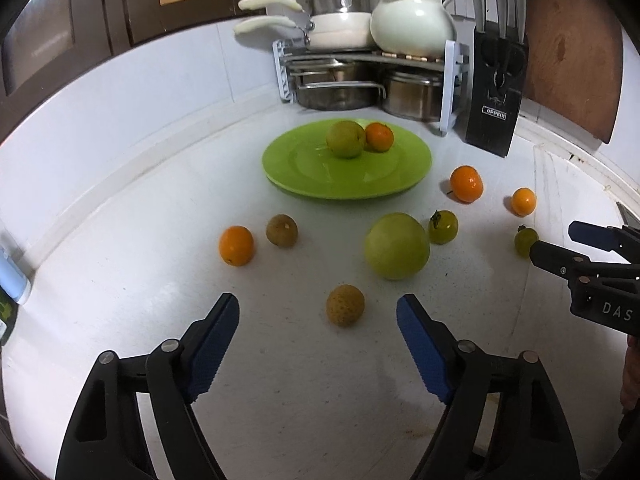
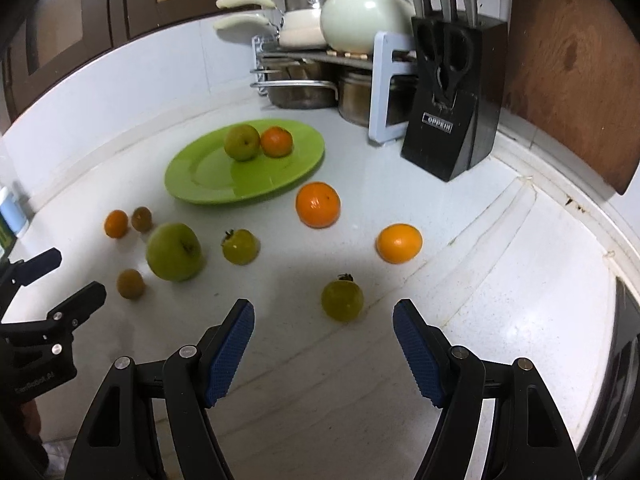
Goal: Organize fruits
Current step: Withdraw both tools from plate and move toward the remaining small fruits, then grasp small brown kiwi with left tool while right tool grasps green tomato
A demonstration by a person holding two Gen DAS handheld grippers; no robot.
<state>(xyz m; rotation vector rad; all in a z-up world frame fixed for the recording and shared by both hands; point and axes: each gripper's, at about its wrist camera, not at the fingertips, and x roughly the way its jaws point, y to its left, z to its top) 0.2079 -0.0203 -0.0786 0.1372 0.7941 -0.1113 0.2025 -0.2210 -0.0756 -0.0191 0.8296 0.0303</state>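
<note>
A green plate [image 1: 304,168] [image 2: 200,184] on the white counter holds a green apple [image 1: 345,139] [image 2: 241,142] and an orange [image 1: 379,136] [image 2: 276,141]. Loose fruit lies in front of it: a big green apple [image 1: 397,245] [image 2: 173,252], several oranges and small green and brown fruits. My left gripper [image 1: 318,312] is open, with a small brown fruit [image 1: 345,305] just ahead between its fingers. My right gripper [image 2: 323,318] is open, with a small green fruit [image 2: 342,298] just ahead between its fingers.
A rack with pots and pans [image 1: 360,64] [image 2: 312,60] stands at the back. A black knife block [image 1: 496,88] [image 2: 452,100] is to its right. A wooden board [image 2: 572,72] leans on the right wall. A sink edge [image 2: 624,360] lies at far right.
</note>
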